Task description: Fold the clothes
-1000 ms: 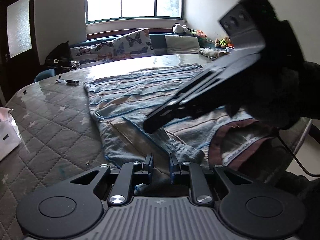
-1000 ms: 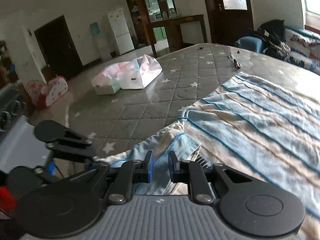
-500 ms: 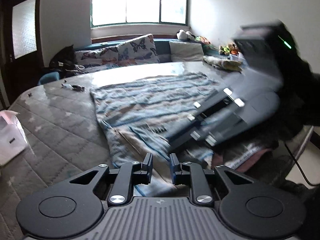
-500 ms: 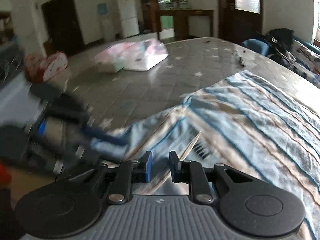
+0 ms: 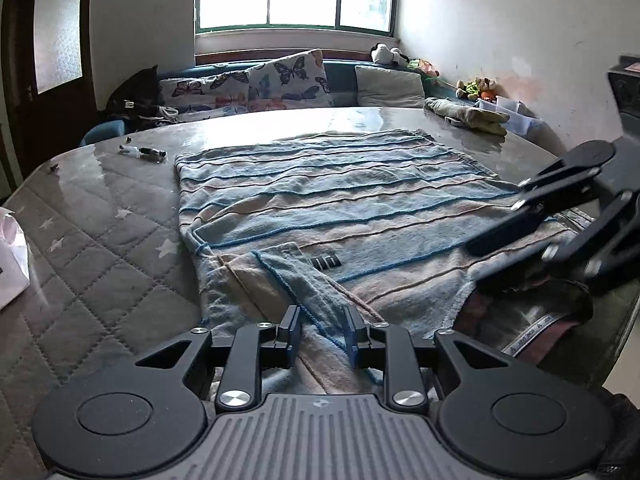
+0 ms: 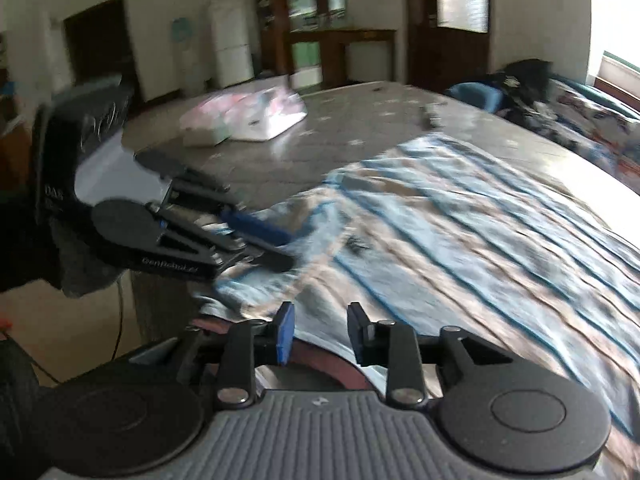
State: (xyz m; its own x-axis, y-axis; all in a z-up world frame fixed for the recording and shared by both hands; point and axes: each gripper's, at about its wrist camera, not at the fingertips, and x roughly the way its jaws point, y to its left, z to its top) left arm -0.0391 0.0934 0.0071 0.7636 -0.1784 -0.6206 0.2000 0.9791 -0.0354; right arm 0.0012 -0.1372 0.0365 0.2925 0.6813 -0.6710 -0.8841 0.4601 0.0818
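Note:
A blue and beige striped garment [image 5: 340,200] lies spread flat on the quilted grey table [image 5: 100,240], with one corner flap folded onto its near left part. My left gripper [image 5: 322,330] hangs low over that flap. Its jaws are opening and the cloth lies loose beneath the gap. My right gripper [image 6: 320,332] is over the garment's [image 6: 460,240] near hem, where a maroon inner edge shows. Its jaws are opening too, with nothing pinched. Each gripper shows in the other's view: the right [image 5: 474,266] at the garment's right edge, the left [image 6: 289,250] blurred.
White and pink plastic bags [image 6: 248,116] sit on the table's far side, one at the left edge [image 5: 12,256]. Small pen-like items [image 5: 144,153] lie beyond the garment. A rolled greenish cloth [image 5: 464,114] and a plastic box are at the back right. Butterfly cushions [image 5: 288,80] line the window bench.
The right gripper has swung off the garment's middle to its right edge. Both grippers' jaws stand wider than before. The folded corner flap now lies on the garment.

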